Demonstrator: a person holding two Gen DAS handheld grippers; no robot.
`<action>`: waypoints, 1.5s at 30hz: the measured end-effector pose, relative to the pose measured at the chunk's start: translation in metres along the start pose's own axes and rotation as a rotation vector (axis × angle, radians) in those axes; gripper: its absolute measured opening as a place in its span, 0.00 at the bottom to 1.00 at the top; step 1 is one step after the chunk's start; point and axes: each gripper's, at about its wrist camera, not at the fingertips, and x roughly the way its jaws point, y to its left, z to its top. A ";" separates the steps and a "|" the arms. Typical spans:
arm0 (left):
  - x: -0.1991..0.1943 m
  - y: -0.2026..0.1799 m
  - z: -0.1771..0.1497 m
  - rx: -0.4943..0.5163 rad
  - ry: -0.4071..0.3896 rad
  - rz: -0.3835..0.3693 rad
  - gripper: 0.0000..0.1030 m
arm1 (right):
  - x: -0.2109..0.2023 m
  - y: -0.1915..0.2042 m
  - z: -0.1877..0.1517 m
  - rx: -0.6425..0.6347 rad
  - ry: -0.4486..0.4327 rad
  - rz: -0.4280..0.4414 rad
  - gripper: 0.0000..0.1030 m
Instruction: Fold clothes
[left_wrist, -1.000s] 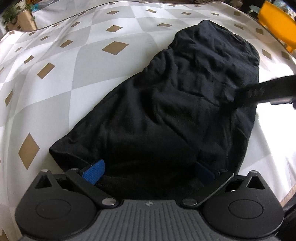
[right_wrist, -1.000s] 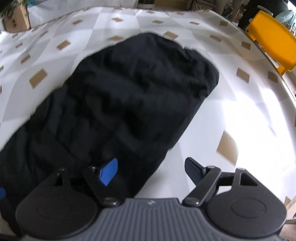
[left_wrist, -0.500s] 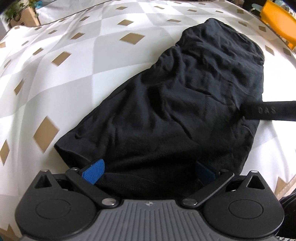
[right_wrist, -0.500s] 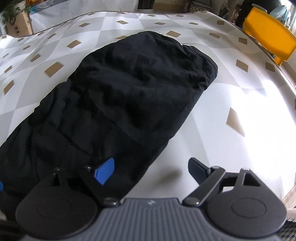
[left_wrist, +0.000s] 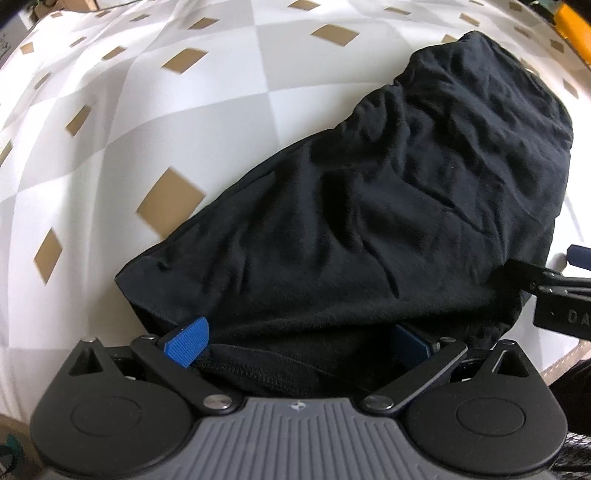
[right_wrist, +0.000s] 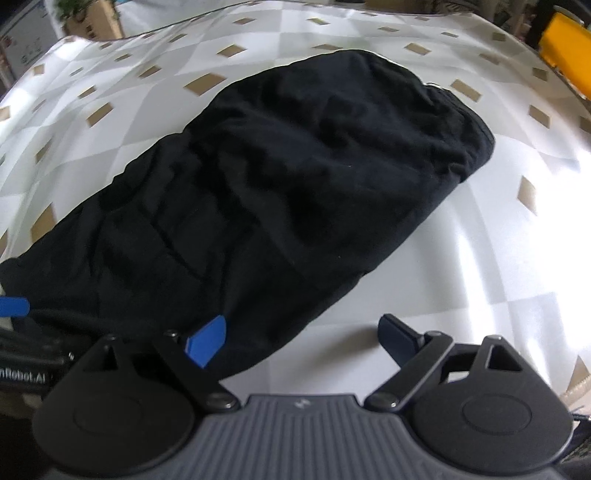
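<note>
1. Since a second ago, both grippers have dropped back toward the near hem of the black garment (left_wrist: 369, 206), which lies bunched on the desk (left_wrist: 192, 122) under its diamond-patterned tablecloth.
2. Left gripper (left_wrist: 295, 341): jaws spread wide with the stitched hem bulging between them, nothing pinched. Closing now may catch only one layer, and the fold would drag unevenly.
3. Right gripper (right_wrist: 306, 343): also spread wide, one blue pad over the cloth edge, the other over bare tablecloth (a grip here could slide off the edge).
4. Hard to read: black on black hides seams, so I cannot tell what garment this is; the near edge is covered by both gripper bodies.
</note>
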 end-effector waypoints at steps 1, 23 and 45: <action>-0.002 0.000 -0.002 -0.002 0.000 0.004 1.00 | -0.002 -0.001 0.000 0.001 0.002 -0.001 0.85; -0.018 0.012 -0.014 -0.375 -0.064 -0.005 1.00 | 0.007 -0.060 0.099 -0.088 -0.170 0.046 0.84; 0.005 0.006 0.028 -0.274 -0.126 0.068 1.00 | 0.048 -0.085 0.104 0.160 -0.159 -0.057 0.86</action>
